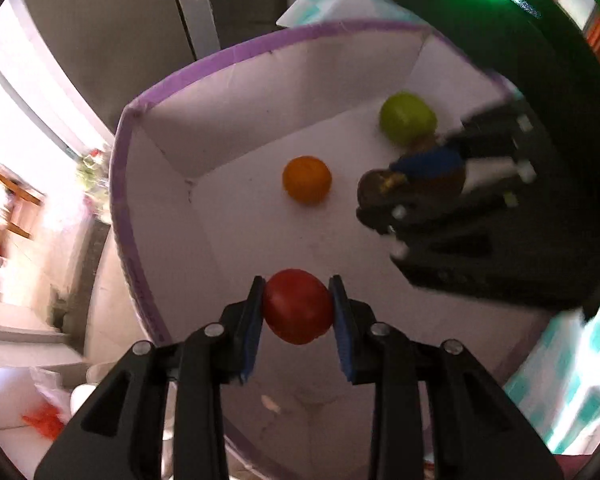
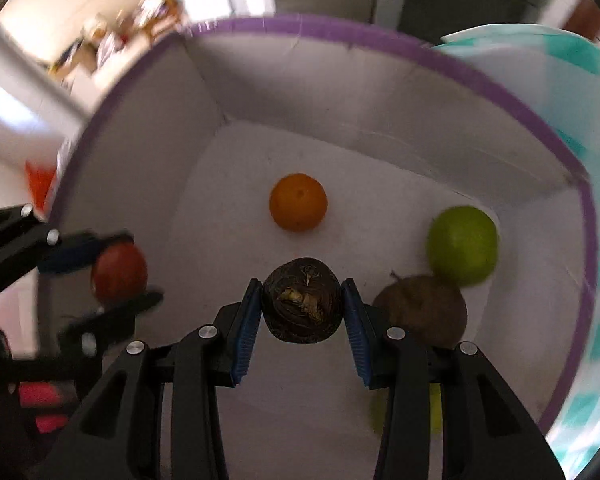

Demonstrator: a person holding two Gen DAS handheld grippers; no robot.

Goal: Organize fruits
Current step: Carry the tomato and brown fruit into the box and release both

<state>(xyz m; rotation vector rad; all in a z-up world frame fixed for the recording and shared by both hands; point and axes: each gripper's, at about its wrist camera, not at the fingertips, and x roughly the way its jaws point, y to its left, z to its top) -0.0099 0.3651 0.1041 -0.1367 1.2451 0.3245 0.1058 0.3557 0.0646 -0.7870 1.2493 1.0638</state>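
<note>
My left gripper (image 1: 297, 308) is shut on a red tomato-like fruit (image 1: 297, 306) and holds it inside a white box with a purple rim (image 1: 235, 50). My right gripper (image 2: 302, 308) is shut on a dark brown wrinkled fruit (image 2: 302, 306) inside the same box (image 2: 380, 40). An orange (image 2: 298, 207) and a green apple (image 2: 462, 245) lie on the box floor, with a brown round fruit (image 2: 424, 308) beside the apple. The orange (image 1: 307, 179) and green apple (image 1: 407, 118) also show in the left wrist view. The left gripper with the red fruit (image 2: 119, 272) shows at left in the right wrist view.
A white and teal patterned cloth or bag (image 2: 572, 92) lies just outside the box's right wall. A yellow-green fruit (image 2: 436, 408) is partly hidden behind my right finger. Room furniture and an orange item (image 2: 39, 184) are outside the box at left.
</note>
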